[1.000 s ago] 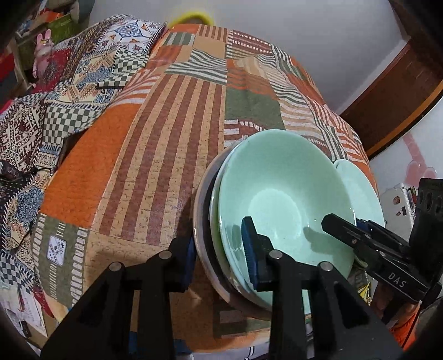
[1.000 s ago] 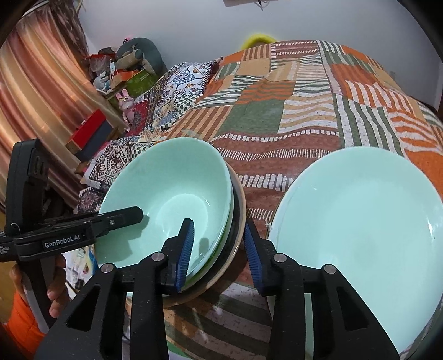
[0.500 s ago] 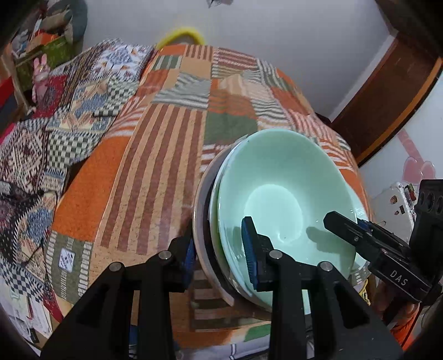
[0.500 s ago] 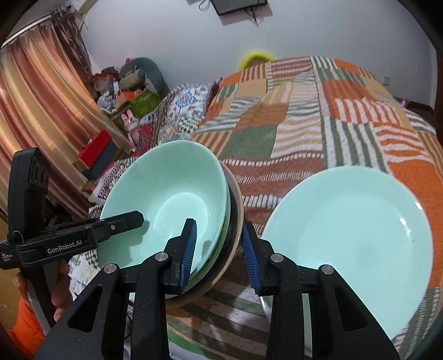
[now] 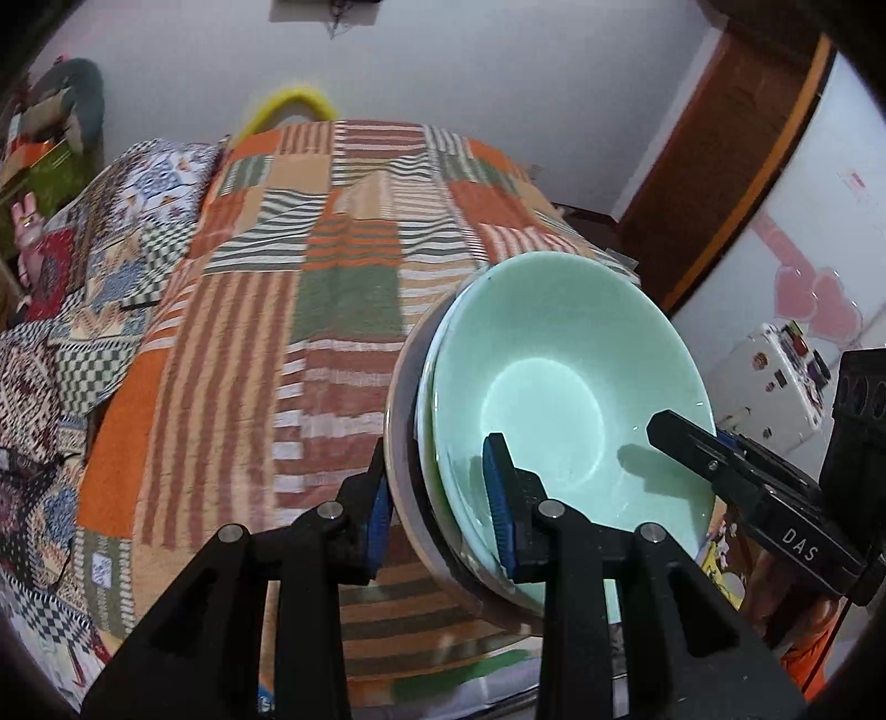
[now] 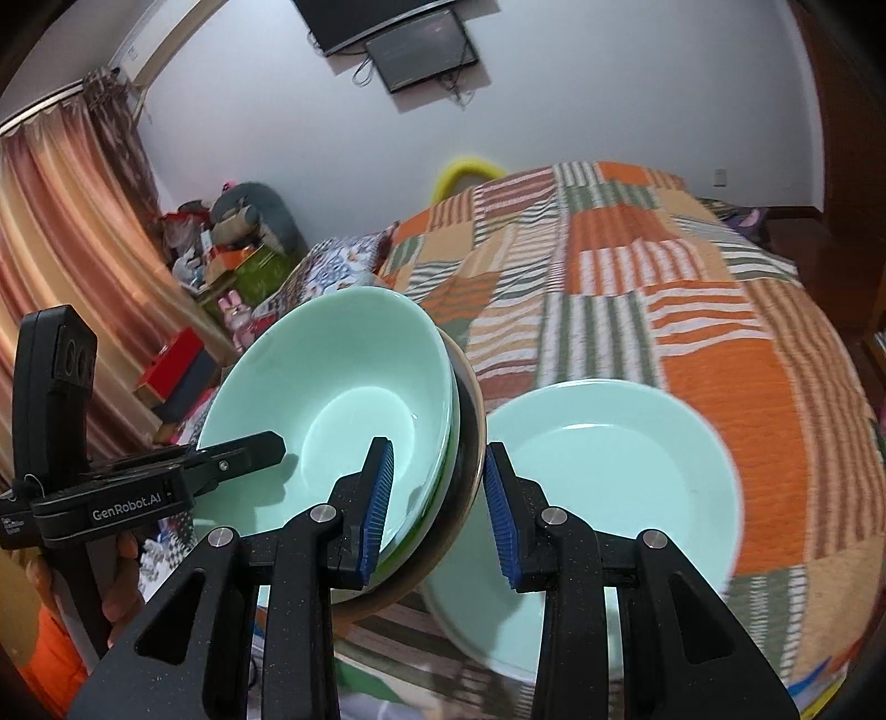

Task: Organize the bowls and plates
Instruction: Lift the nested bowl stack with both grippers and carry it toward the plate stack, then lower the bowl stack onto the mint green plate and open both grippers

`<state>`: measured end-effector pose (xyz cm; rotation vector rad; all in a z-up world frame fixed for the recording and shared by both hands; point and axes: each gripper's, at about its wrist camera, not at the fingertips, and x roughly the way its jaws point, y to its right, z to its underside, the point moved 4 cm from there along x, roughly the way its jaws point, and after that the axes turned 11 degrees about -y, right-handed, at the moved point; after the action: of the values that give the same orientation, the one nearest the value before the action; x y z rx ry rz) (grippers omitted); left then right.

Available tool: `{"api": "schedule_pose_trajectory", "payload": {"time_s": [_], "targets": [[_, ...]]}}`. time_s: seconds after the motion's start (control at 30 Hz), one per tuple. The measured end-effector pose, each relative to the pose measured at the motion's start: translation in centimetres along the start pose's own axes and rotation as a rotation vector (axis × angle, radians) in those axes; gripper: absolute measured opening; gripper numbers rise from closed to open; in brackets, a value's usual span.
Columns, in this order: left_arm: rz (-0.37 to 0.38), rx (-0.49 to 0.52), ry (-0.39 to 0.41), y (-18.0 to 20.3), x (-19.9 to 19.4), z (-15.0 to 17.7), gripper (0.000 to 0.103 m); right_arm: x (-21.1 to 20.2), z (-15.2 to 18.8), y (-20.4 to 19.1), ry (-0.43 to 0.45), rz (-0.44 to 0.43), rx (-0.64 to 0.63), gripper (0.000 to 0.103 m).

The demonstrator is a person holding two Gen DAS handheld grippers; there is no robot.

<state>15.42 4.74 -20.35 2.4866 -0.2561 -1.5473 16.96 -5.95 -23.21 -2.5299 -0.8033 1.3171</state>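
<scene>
A stack of dishes, a mint green bowl (image 5: pixel 559 387) (image 6: pixel 332 387) nested in a green one and a dark tan-rimmed one (image 5: pixel 401 421) (image 6: pixel 470 421), is held up off the bed. My left gripper (image 5: pixel 440 498) is shut on the stack's left rim. My right gripper (image 6: pixel 437 498) is shut on the opposite rim; its body also shows in the left wrist view (image 5: pixel 736 476). A mint green plate (image 6: pixel 620 471) lies on the patchwork bedspread (image 6: pixel 637 277), to the right of and below the stack.
The patchwork bed (image 5: pixel 310 310) stretches ahead. A patterned blanket (image 5: pixel 111 260) lies along its left side. A wooden door (image 5: pixel 720 166) and a white device (image 5: pixel 769 382) are at the right. Curtains (image 6: pixel 72 277), clutter and a wall screen (image 6: pixel 415 50) stand behind.
Both grippers have lifted the bowl stack up off the bed and tilted it. The mint plate stays on the bedspread and now looks smaller and lower.
</scene>
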Motion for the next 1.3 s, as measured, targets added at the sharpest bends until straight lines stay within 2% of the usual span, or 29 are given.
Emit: {"api": "schedule_pose_trajectory", "payload": {"time_s": [0.3,0.5,0.87,1.1,1.3], "targets": [[0.034,0.078,-0.044,4.5,2.0,-0.6,0.031,-2.6,0.9,3.3,0.033,0.054,0.058,0.031],[0.033,0.112,-0.09,6.2,4.0,-0.2,0.031,-2.6,1.8,5.2,0.018,0.074,0.104,0.031],[0.04,0.108,-0.181,6.6,8.1,-0.1,0.031,-1.2,2.8,7.6,-0.042,0.094,0.151,0.031],[0.067,0.088,-0.184,5.9,8.8,-0.2,0.032,-0.8,2.5,7.5,-0.032,0.096,0.125,0.031],[0.048,0.109,-0.168,6.2,9.0,-0.1,0.033,-0.8,2.7,7.8,-0.02,0.058,0.14,0.034]]}}
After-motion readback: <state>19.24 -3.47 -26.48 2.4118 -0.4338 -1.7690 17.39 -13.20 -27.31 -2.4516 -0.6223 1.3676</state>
